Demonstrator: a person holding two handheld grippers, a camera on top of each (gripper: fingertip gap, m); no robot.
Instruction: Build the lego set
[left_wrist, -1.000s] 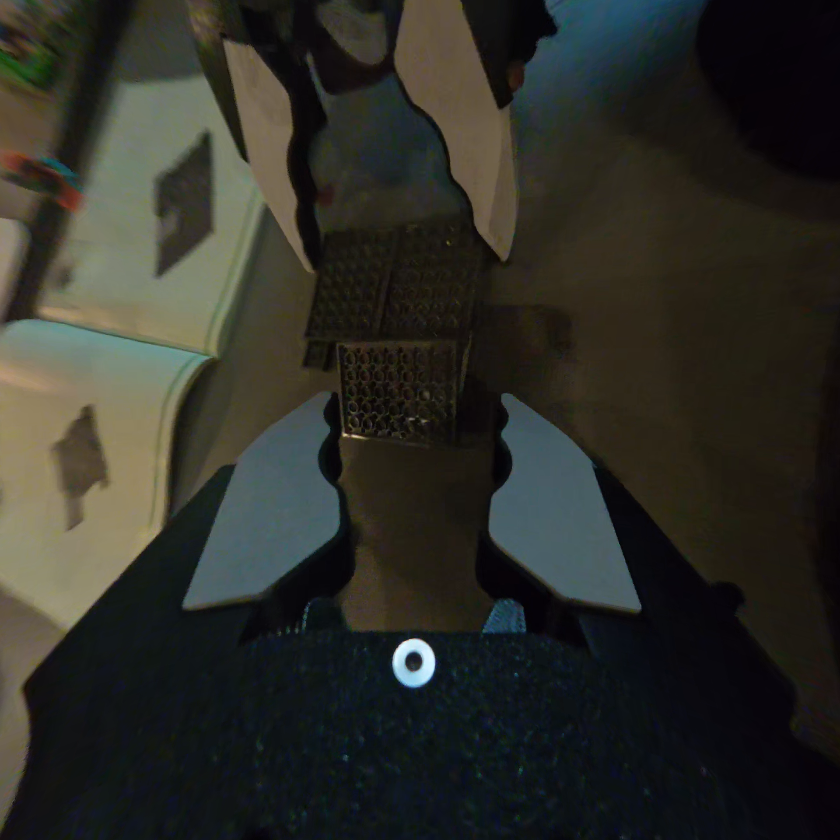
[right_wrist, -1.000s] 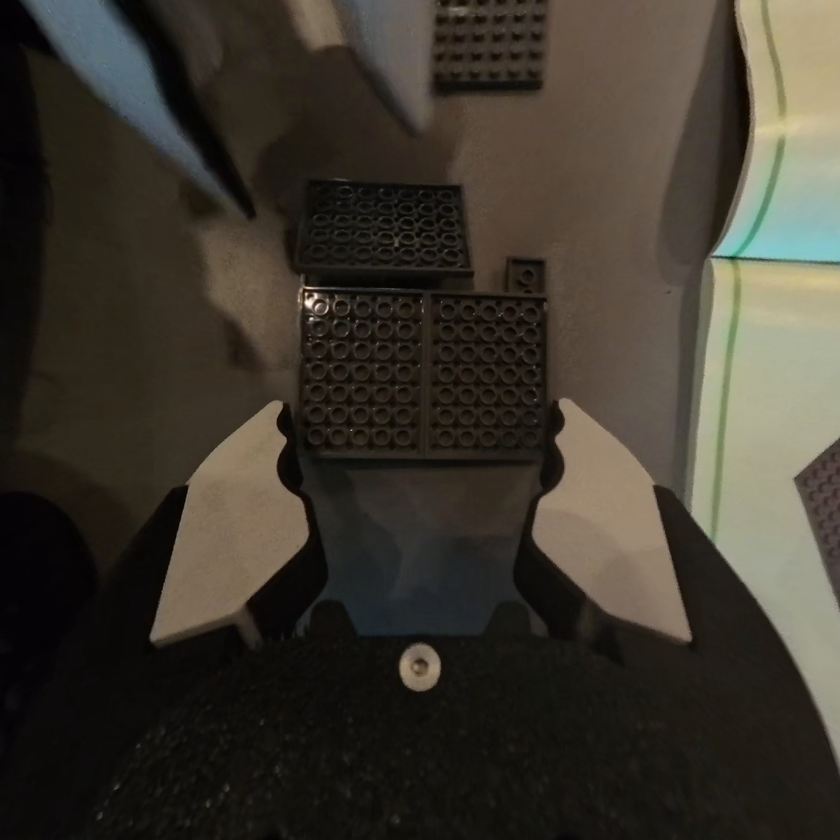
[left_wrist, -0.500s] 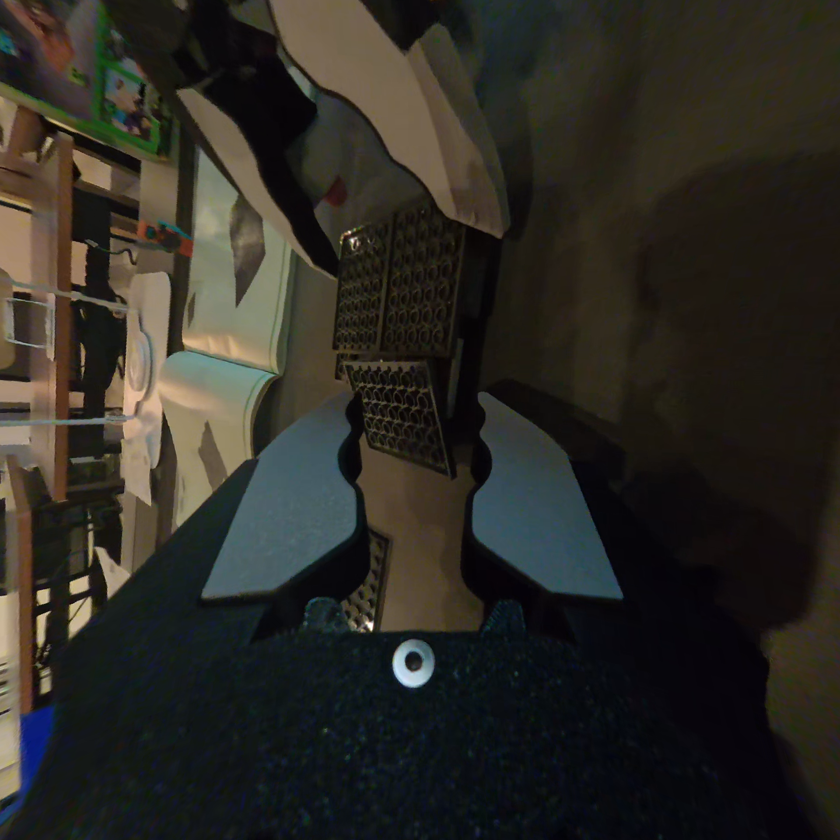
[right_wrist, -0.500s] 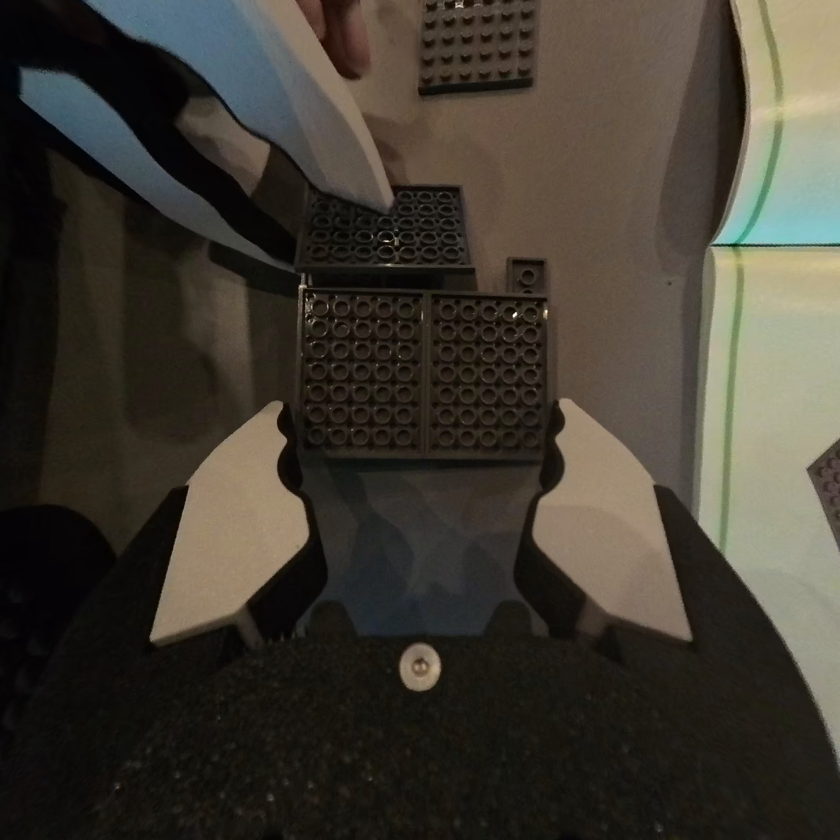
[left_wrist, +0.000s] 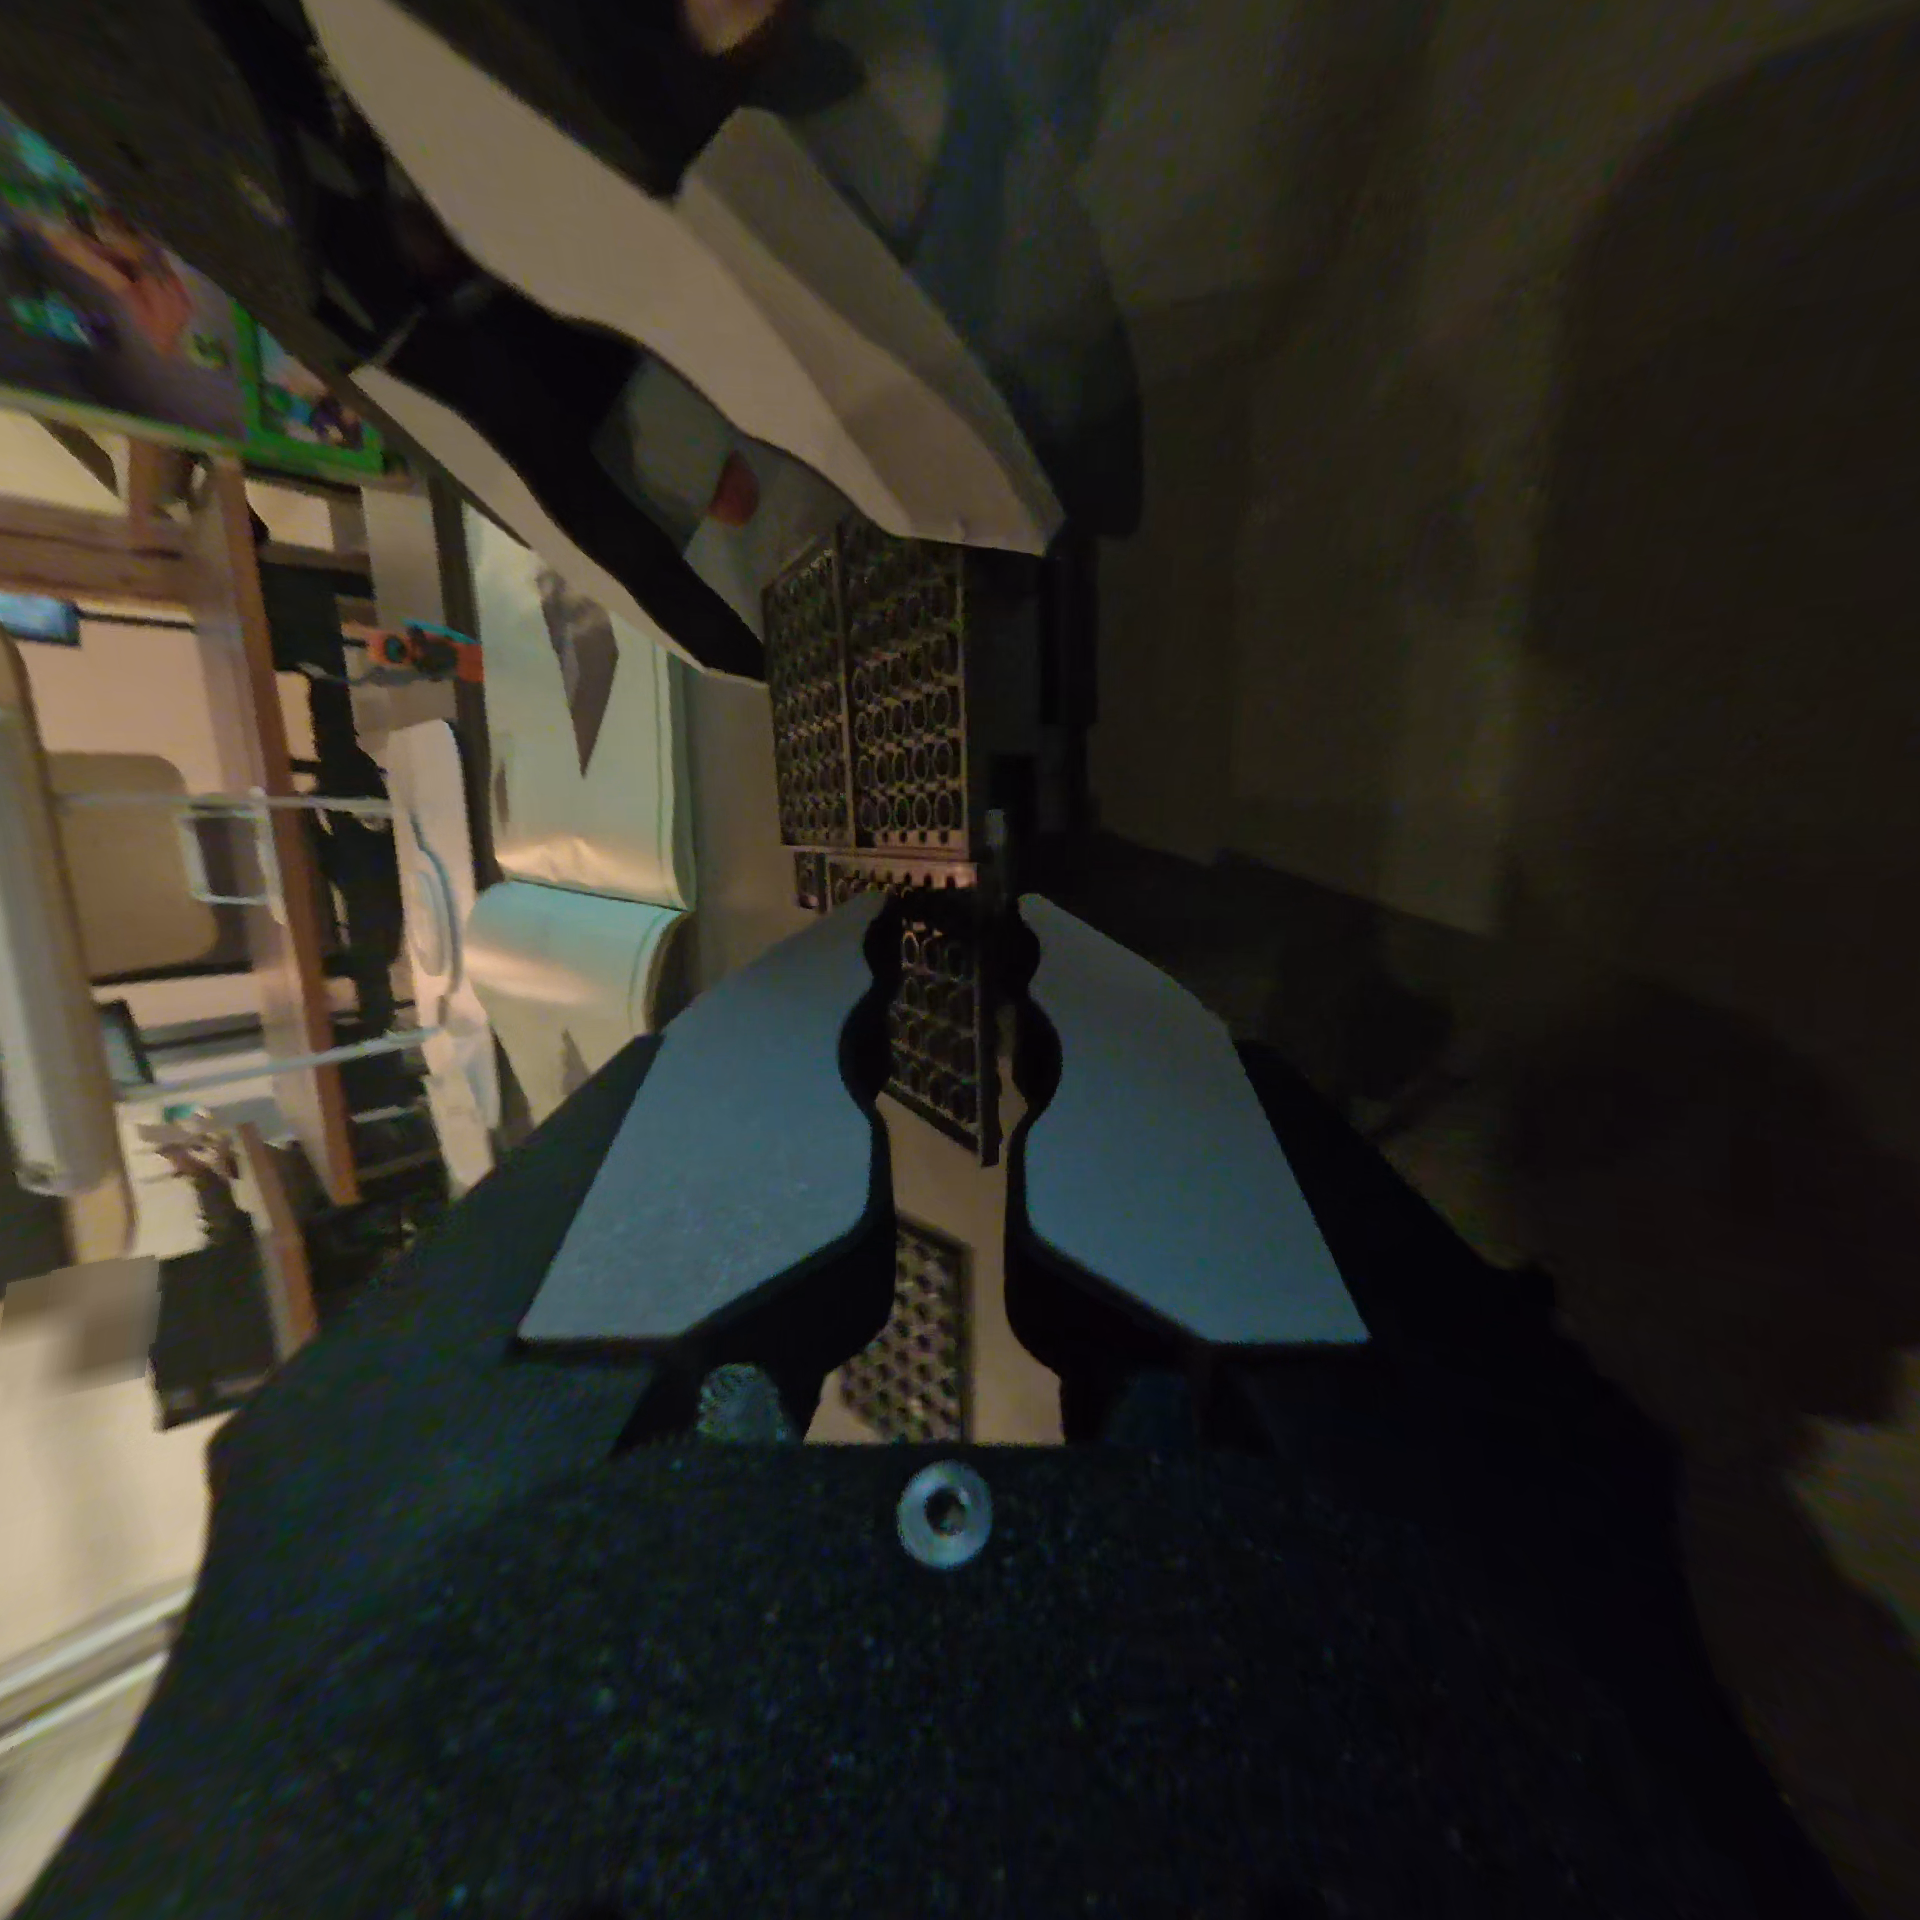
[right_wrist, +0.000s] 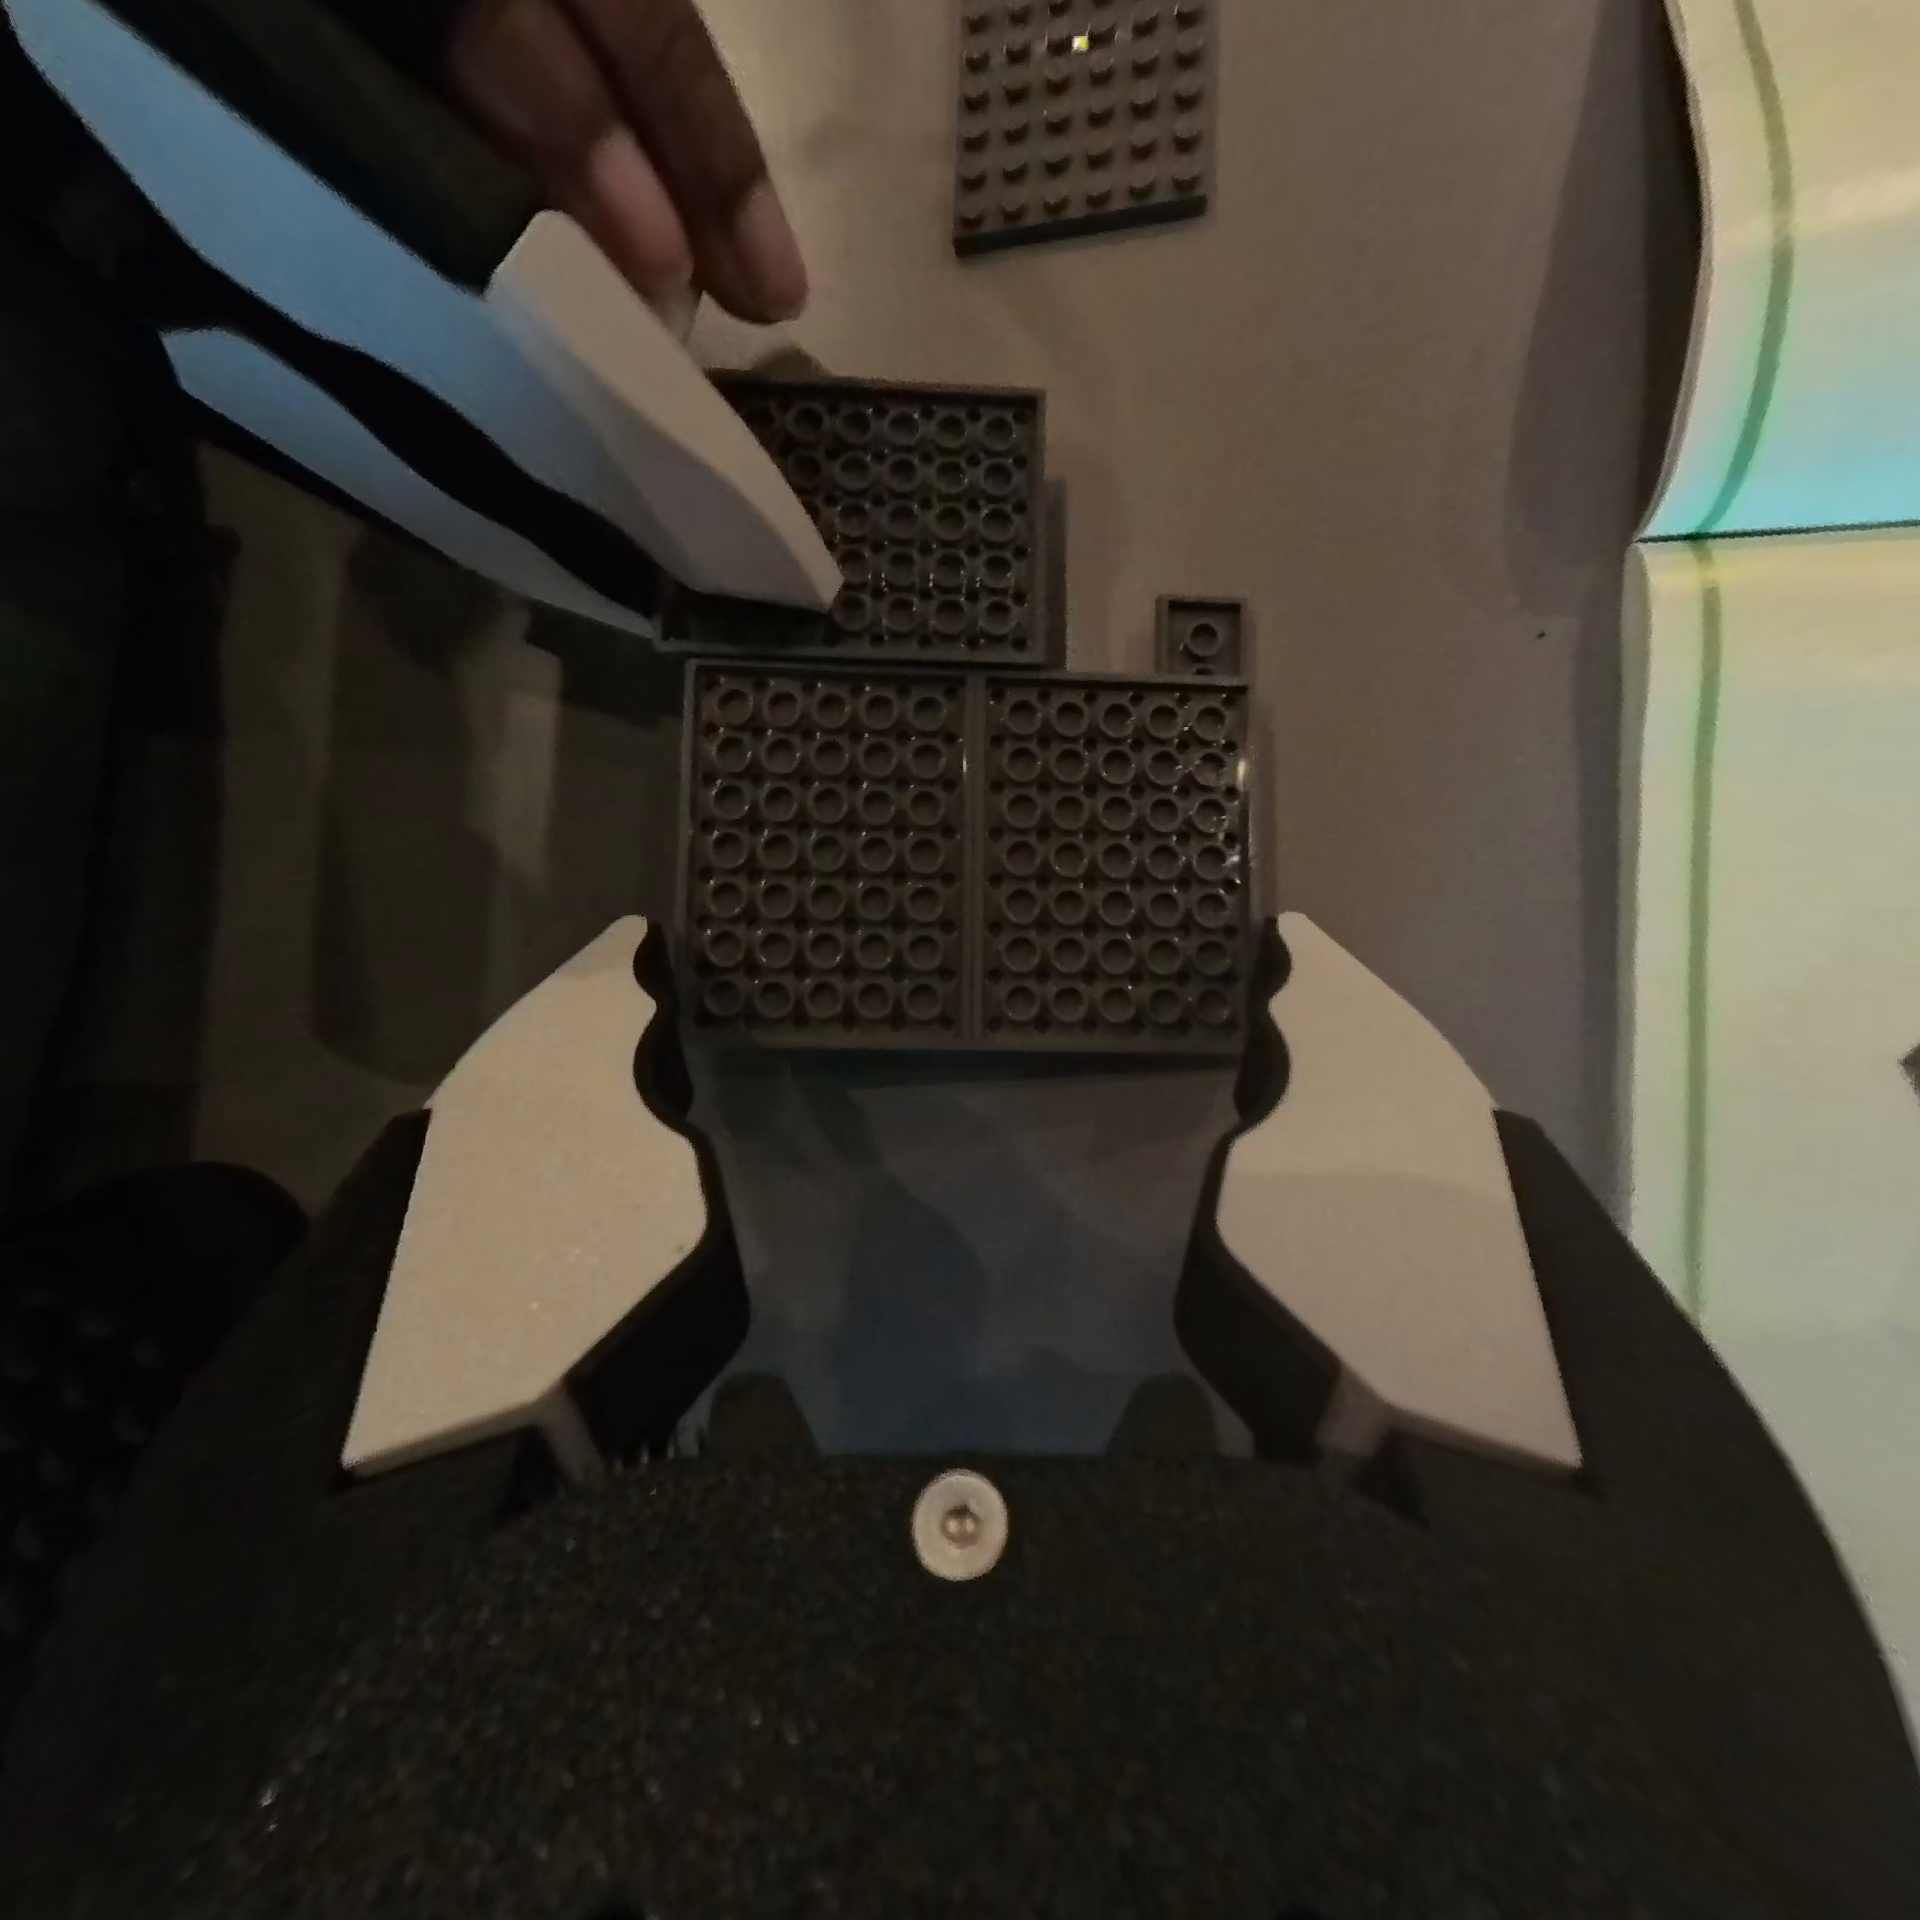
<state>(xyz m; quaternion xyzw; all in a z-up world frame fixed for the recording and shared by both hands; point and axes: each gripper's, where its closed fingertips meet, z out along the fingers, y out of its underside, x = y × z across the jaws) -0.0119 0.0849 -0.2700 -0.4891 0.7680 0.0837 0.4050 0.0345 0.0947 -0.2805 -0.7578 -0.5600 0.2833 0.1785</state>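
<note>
The right tongs (right_wrist: 961, 982) grip a pair of joined dark grey studded plastic plates (right_wrist: 971, 857) by their 2 outer side edges, underside up. The left tongs (left_wrist: 948, 935) stand narrow, pinching another dark grey square plate (left_wrist: 940, 1023) on edge, butted against the pair's far edge. A small dark grey 2-stud piece (right_wrist: 1203, 634) lies just beside it on the pale bench (right_wrist: 1403, 520). A 4th dark plate (right_wrist: 1081, 114) lies farther off, and an open instruction booklet (right_wrist: 1787, 727) covers the bench's right edge.

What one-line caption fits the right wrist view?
Right gripper grips two joined dark plates underside-up; left gripper closes on a third plate behind.
</note>
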